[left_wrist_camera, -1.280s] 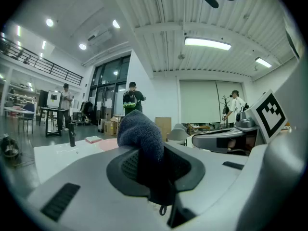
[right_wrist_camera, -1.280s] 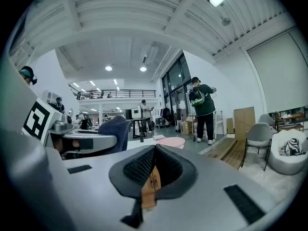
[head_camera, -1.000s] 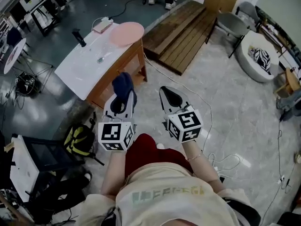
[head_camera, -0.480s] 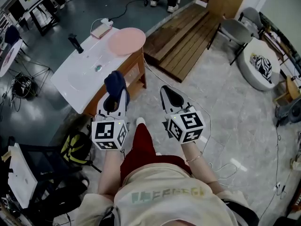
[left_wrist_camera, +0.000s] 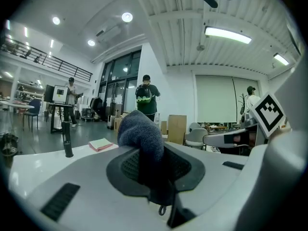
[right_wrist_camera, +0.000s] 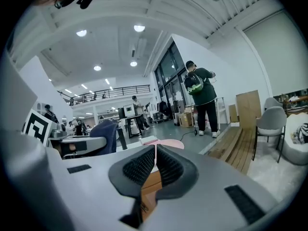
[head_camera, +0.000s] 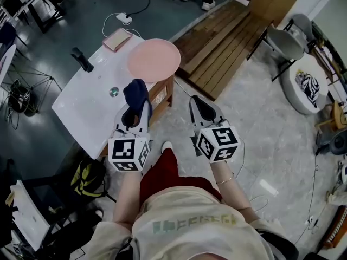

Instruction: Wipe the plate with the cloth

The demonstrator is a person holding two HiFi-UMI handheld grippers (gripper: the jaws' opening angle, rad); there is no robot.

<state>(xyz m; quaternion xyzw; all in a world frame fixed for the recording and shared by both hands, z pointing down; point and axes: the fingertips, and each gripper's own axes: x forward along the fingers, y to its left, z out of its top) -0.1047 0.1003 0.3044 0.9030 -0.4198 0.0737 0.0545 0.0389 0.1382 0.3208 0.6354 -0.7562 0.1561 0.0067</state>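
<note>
Two grippers hang just short of the white table [head_camera: 81,104]. The left gripper [head_camera: 136,111] clamps a dark blue fleecy cloth [head_camera: 135,92], its bulk protruding for wiping. The right gripper [head_camera: 199,108] is pinched closed on nothing, probably free for steadying. The round pink plate [head_camera: 153,60] rests on the table's far corner.

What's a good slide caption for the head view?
Left hand-held gripper holds a dark blue cloth short of the pink plate; right hand-held gripper empty.

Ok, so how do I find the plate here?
Look at the white table on the left. The plate sits on its far corner, near the wooden planks. It is the only big round pink thing there; the pink notepad beside it is smaller and has corners.
</note>
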